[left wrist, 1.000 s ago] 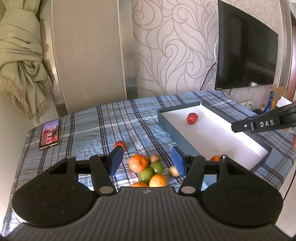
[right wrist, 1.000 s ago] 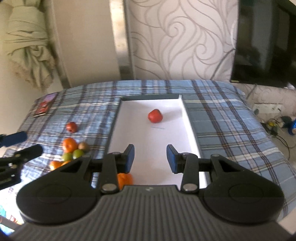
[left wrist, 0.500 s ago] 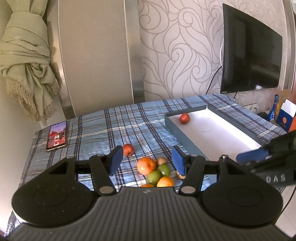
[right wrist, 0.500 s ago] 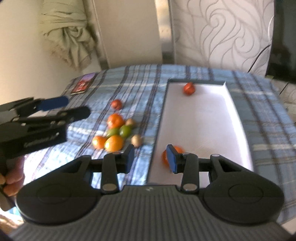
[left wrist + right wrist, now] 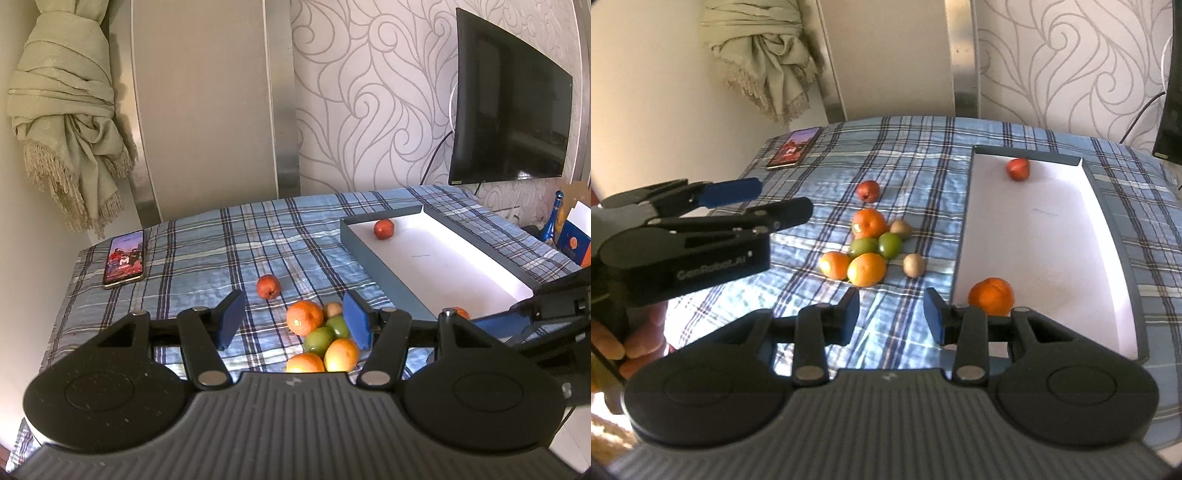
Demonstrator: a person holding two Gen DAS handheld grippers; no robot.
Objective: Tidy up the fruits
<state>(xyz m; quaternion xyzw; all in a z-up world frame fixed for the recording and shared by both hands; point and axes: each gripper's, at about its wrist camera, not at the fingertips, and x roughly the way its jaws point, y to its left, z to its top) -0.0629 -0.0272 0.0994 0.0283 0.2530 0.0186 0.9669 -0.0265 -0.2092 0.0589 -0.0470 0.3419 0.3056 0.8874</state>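
- A gathering step is judged to be in hand: two fruits lie inside the white tray (image 5: 1108, 236), an orange (image 5: 991, 295) at its near end and a red fruit (image 5: 1017, 169) at its far end.
- Left of the tray, on the checked desk (image 5: 916, 147), a cluster of fruits (image 5: 871, 247) is seen: oranges, two green, two brownish, one red apart.
- The left tongs (image 5: 293, 321) and right tongs (image 5: 892, 315) are both spread wide and empty.
- Next, one cluster fruit would need to be straddled and closed on.

Woven plaid tablecloth (image 5: 295, 236); matt tray (image 5: 1041, 236); glossy oranges (image 5: 867, 269); ribbed plastic gripper housing (image 5: 295, 424)
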